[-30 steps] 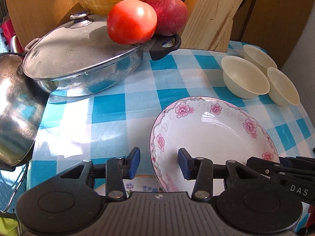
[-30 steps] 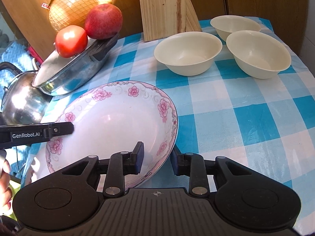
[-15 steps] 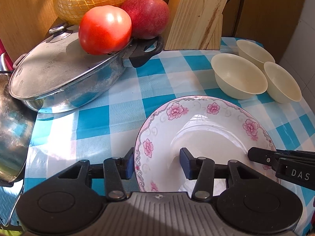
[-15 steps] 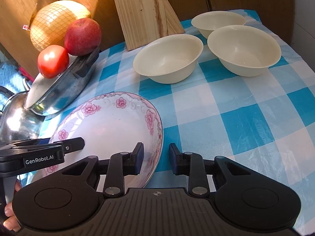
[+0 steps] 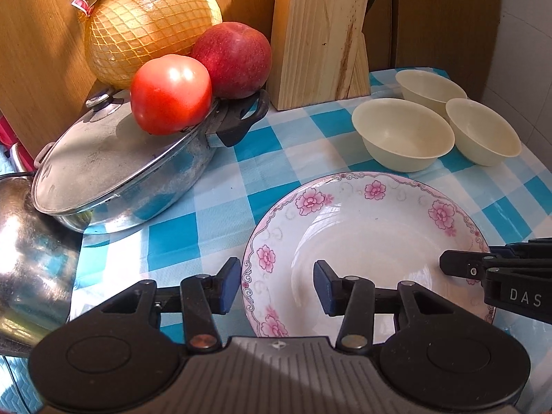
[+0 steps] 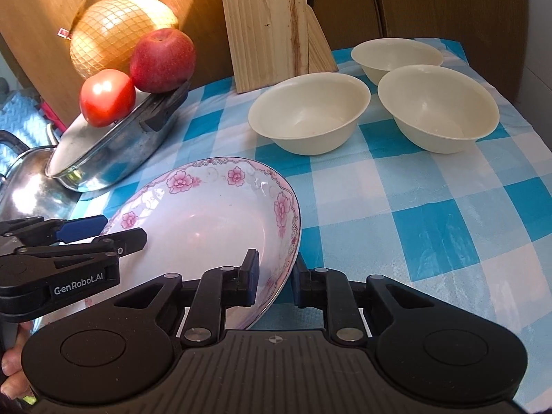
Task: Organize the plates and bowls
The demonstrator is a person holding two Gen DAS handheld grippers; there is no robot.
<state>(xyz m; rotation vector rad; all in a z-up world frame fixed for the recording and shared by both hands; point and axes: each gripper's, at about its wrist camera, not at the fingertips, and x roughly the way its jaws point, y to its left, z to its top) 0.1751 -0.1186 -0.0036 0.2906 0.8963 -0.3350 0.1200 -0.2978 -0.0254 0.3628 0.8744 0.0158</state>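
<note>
While the checked tablecloth [image 6: 431,214] carries a lidded pan [image 5: 114,172] and three cream bowls [image 6: 307,114], the floral plate [image 5: 372,241] sits tilted near its front edge. Right gripper [image 6: 274,276], jaws just closing, pinches the plate's rim; left gripper [image 5: 276,286] straddles the opposite rim, partly open, pads not pressing.

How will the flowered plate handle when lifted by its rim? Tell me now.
The flowered plate looks like glazed ceramic: probably stiff, and likely to chip if knocked against the cream bowl close by. Its glossy highlights suggest a slippery surface. Wide and shallow, it would probably tilt if held at one edge.
</note>
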